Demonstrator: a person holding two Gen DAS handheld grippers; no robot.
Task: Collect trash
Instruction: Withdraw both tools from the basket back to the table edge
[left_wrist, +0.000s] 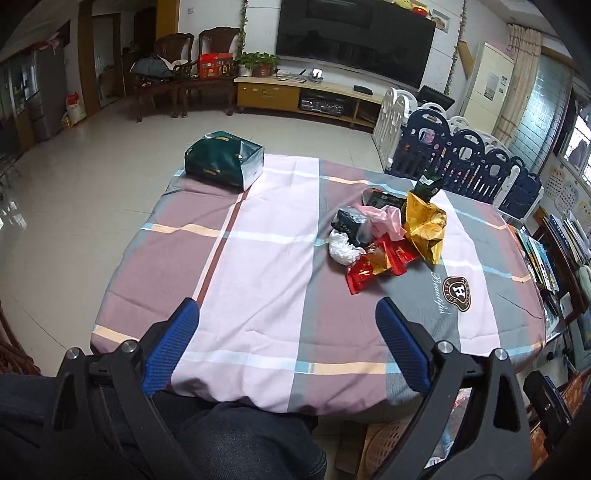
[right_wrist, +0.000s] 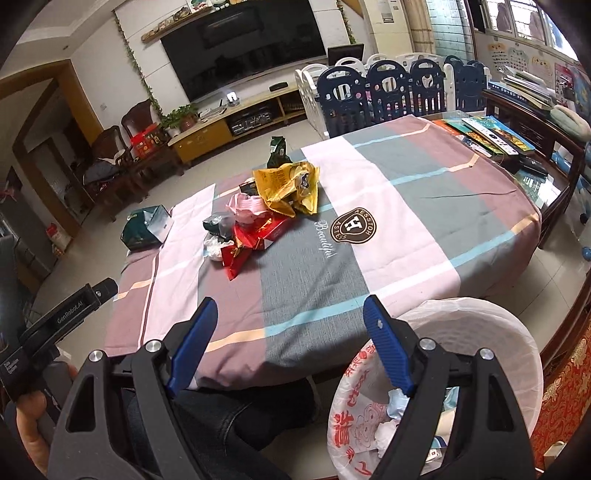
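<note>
Left wrist view: the left gripper (left_wrist: 288, 314) is held above the near edge of a table covered by a plaid cloth (left_wrist: 266, 258), its blue-padded fingers (left_wrist: 173, 343) spread wide with nothing between them. A pile of trash (left_wrist: 388, 236) is seen on the cloth ahead and to the right, well apart from the fingertips: a yellow crumpled wrapper (left_wrist: 424, 229), red wrappers (left_wrist: 373, 266), a pink plastic bag (left_wrist: 388, 219), a white crumpled piece (left_wrist: 343, 251) and a dark packet (left_wrist: 349, 221), all touching or overlapping. A dark green box (left_wrist: 225, 160) is set at the far left corner of the table, apart from the pile. Dark trousers are visible below the gripper.

From the right wrist view, the right gripper (right_wrist: 290, 315) is also seen with its jaws parted and empty, held over the near table edge. The same pile (right_wrist: 266, 214) lies ahead, slightly left. A bin lined with a white printed bag (right_wrist: 461, 332) stands just beside the table, under the right finger, with crumpled paper inside. The other gripper's black body (right_wrist: 55, 325) and a hand (right_wrist: 29, 435) are seen at the lower left.
</note>
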